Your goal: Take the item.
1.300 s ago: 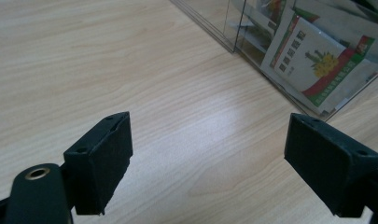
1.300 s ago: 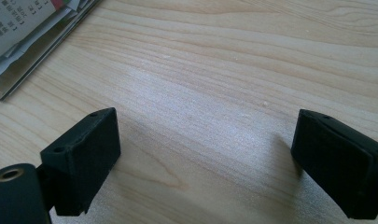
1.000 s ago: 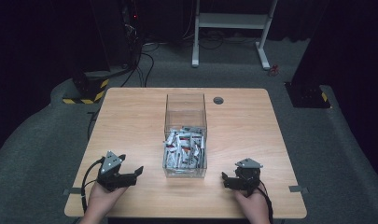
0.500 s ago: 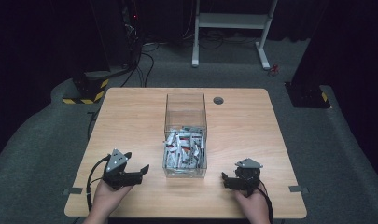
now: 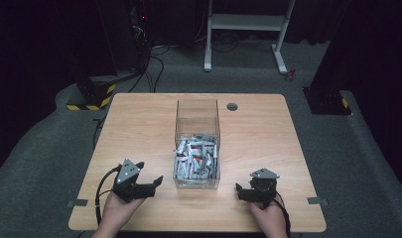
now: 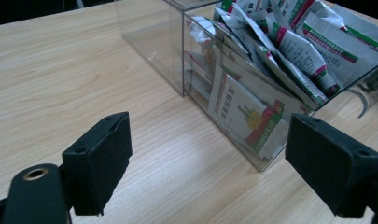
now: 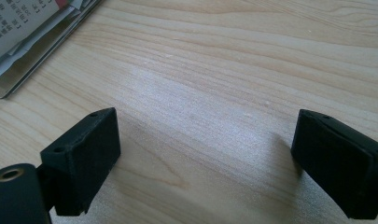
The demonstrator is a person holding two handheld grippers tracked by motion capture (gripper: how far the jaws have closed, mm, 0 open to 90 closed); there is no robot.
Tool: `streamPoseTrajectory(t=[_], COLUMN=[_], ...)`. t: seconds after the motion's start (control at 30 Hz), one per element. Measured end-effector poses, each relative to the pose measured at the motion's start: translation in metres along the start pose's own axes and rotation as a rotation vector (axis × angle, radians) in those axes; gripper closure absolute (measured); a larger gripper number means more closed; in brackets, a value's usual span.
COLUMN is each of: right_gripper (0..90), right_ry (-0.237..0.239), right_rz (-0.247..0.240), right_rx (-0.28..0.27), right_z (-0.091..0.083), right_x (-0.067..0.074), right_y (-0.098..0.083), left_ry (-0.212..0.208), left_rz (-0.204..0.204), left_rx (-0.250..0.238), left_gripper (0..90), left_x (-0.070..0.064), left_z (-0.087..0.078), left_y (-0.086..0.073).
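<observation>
A clear plastic box stands at the table's middle, its near half heaped with white, red and green sachets. My left gripper is held just left of the box's near corner, jaws open and aimed at it. In the left gripper view the box and its sachets lie beyond the open left gripper. To the right of the box, my right gripper sits low over bare wood, open. In the right gripper view the right gripper has the box's corner at the upper left.
The wooden table has a round cable hole near its far edge. Behind it on the grey floor are a white metal frame, cables, and a yellow-black striped base. Bare wood stretches on both sides of the box.
My left gripper has shifted right toward the box's near left corner, its jaws swinging to face the box. The right gripper has stayed put.
</observation>
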State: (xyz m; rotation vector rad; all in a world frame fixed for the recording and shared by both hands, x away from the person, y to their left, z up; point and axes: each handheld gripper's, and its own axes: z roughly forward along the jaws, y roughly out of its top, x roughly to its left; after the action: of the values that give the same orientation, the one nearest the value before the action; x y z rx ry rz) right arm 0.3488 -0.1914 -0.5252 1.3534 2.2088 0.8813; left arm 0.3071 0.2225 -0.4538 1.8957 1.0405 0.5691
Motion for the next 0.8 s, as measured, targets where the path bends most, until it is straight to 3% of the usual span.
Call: streamPoseTrajectory(t=[0.8], right_gripper=[7.8], right_ry=[0.001], right_rz=[0.000], right_rx=[0.000], right_z=[0.000], right_x=[0.000], right_y=[0.000], left_ry=[-0.055], left_rz=[0.017], left_rx=[-0.036], left_gripper=[15.6], left_x=[-0.018], left_z=[0.001], left_y=[0.016])
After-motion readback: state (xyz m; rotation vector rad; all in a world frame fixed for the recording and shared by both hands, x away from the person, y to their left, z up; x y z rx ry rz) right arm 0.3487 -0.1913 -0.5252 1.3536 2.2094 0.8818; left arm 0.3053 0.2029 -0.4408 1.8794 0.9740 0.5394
